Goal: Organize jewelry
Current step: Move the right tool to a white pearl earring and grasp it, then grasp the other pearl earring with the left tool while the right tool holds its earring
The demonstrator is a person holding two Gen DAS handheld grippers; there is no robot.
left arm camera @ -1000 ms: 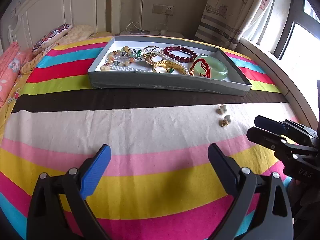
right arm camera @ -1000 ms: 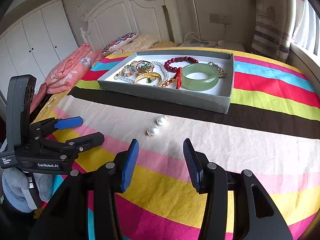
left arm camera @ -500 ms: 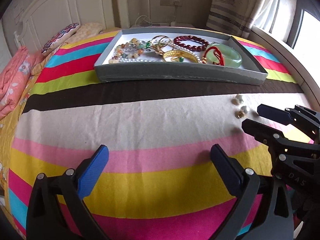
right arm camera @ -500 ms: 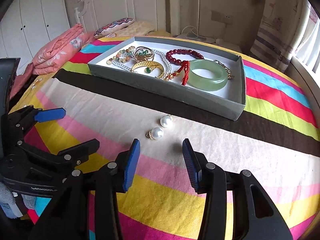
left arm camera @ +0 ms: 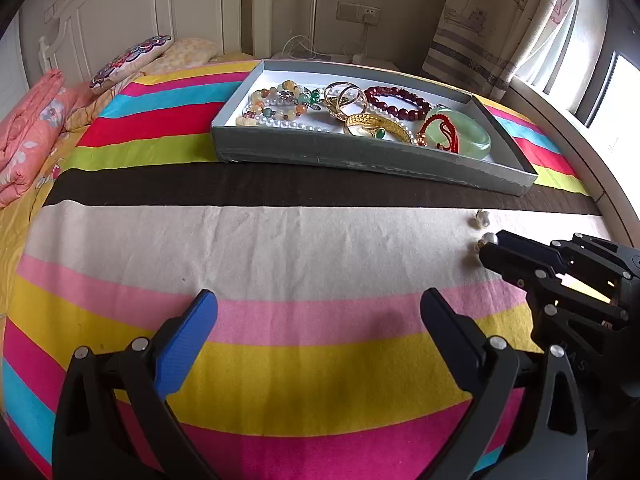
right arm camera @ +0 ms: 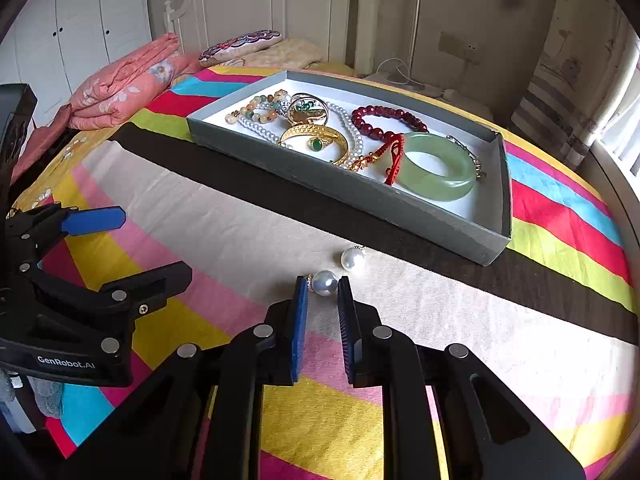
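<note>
Two pearl earrings lie on the white stripe of the striped bedspread. The near pearl earring (right arm camera: 325,282) sits right between the tips of my right gripper (right arm camera: 323,286), whose jaws stand narrowly apart around it, not clamped. The far pearl earring (right arm camera: 352,259) lies just beyond. Both show small in the left wrist view, near pearl (left arm camera: 487,239), far pearl (left arm camera: 483,218). The grey jewelry tray (right arm camera: 400,208) holds a jade bangle (right arm camera: 438,168), gold bangle (right arm camera: 316,138), red bead bracelet (right arm camera: 384,120) and pearl strands. My left gripper (left arm camera: 316,320) is wide open and empty above the pink stripe.
Folded pink quilt (right arm camera: 120,84) and an embroidered pillow (right arm camera: 240,46) lie at the headboard end. The bed's wooden edge (left arm camera: 580,148) and a window run along the right. The tray (left arm camera: 360,156) stands across the far stripes.
My right gripper moved forward to the near pearl earring and its jaws narrowed around it. The left gripper drifted slightly and stayed open.
</note>
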